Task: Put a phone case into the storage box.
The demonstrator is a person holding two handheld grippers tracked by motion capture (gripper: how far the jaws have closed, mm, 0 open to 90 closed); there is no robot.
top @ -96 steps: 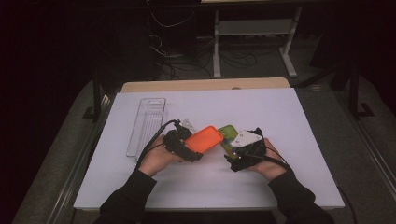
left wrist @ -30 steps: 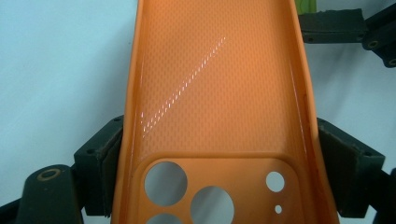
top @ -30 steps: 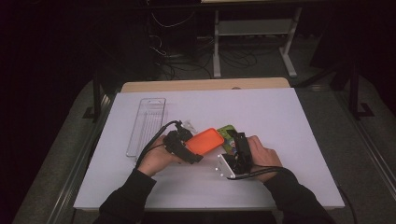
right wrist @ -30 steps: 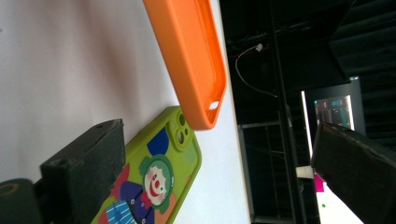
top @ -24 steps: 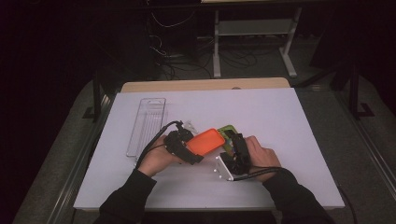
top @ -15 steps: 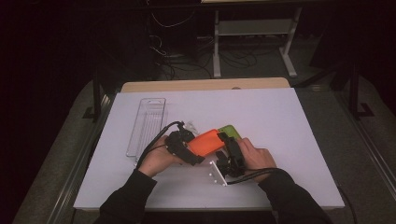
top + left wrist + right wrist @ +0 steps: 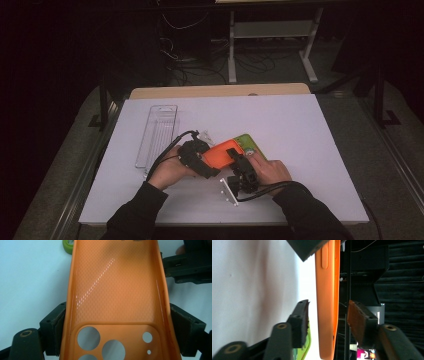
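My left tool (image 7: 209, 162) is clenched across the width of the glossy orange silicone phone case (image 7: 115, 297), jaws pressing its two long sides near the round camera cut-outs; the case is held just above the white tabletop (image 7: 320, 135), its open textured inside facing up; my right tool (image 7: 328, 322) straddles the case's far end edge-on, jaws having just been closing, one on each face, gaps visible on both sides, not yet gripping; a flat lime-green object (image 7: 250, 144) lies on the tabletop just beyond the case, its small markings unreadable; a clear ribbed plastic tray (image 7: 157, 134) sits well apart; I can read no brand or lettering on the case.
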